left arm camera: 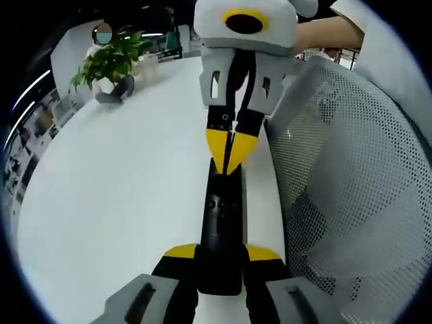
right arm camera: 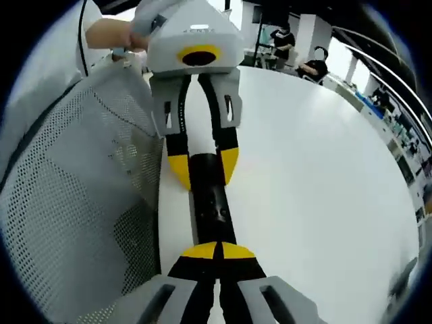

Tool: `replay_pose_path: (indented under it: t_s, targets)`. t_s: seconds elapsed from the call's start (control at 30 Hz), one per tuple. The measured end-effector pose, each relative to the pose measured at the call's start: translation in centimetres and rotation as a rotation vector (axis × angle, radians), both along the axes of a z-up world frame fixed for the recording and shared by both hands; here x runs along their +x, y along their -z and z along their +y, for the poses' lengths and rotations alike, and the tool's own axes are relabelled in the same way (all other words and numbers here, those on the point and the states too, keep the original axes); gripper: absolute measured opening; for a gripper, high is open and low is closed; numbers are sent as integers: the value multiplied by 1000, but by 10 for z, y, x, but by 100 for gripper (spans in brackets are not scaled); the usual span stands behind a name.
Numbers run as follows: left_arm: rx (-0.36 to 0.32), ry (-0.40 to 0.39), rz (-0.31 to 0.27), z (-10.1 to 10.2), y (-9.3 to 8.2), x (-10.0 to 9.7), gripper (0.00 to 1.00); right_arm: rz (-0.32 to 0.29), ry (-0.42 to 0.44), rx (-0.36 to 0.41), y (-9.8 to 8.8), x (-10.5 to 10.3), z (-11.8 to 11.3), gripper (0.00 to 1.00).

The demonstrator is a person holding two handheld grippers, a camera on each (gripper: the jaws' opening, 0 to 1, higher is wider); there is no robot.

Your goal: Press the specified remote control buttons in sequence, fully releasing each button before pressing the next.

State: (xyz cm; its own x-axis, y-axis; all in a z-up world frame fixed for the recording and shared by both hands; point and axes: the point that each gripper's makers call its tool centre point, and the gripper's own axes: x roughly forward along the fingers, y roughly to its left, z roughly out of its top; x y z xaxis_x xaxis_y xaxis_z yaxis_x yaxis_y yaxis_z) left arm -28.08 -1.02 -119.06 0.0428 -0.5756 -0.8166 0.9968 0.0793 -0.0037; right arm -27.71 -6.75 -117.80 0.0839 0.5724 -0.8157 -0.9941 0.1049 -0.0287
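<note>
A slim black remote (left arm camera: 219,216) lies lengthwise along the edge of the white table (left arm camera: 121,189). My left gripper (left arm camera: 221,253) is shut on its near end, one yellow-tipped jaw on each side. From the top of the left gripper view comes my right gripper (left arm camera: 231,152), its yellow tips shut together and resting on the remote's far part. In the right gripper view the right gripper (right arm camera: 219,251) has its tips pressed together on top of the remote (right arm camera: 212,202). Beyond it, the left gripper (right arm camera: 204,167) clamps the remote's other end.
A grey mesh chair back (left arm camera: 351,169) stands tight against the table edge beside the remote, also seen as the mesh chair (right arm camera: 74,189). A potted plant (left arm camera: 111,61) sits at the table's far end. Broad bare table (right arm camera: 317,175) stretches away. People (right arm camera: 283,40) sit far off.
</note>
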Motion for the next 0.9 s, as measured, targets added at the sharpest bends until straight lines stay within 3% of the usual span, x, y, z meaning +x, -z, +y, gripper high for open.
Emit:
replay_pose_path:
  t_s: [0.2,0.4,0.57,0.67,0.83,0.9]
  targets:
    - [-5,1,0,0,0,0,24,12,-40,-10,5,-4,6,8]
    - [-6,7,-1,0,0,0,24,-34,-108,-63,6,-6,5,8]
    - [-17,11,-2,0,0,0,24,23,-84,-101,4,-6,7,8]
    - [-23,11,-3,0,0,0,24,31,-127,-199,7,-6,7,7]
    - [-38,8,-4,0,0,0,24,68,-126,-208,7,-4,8,8]
    - [-43,8,-5,0,0,0,24,69,-119,-167,7,-4,8,8]
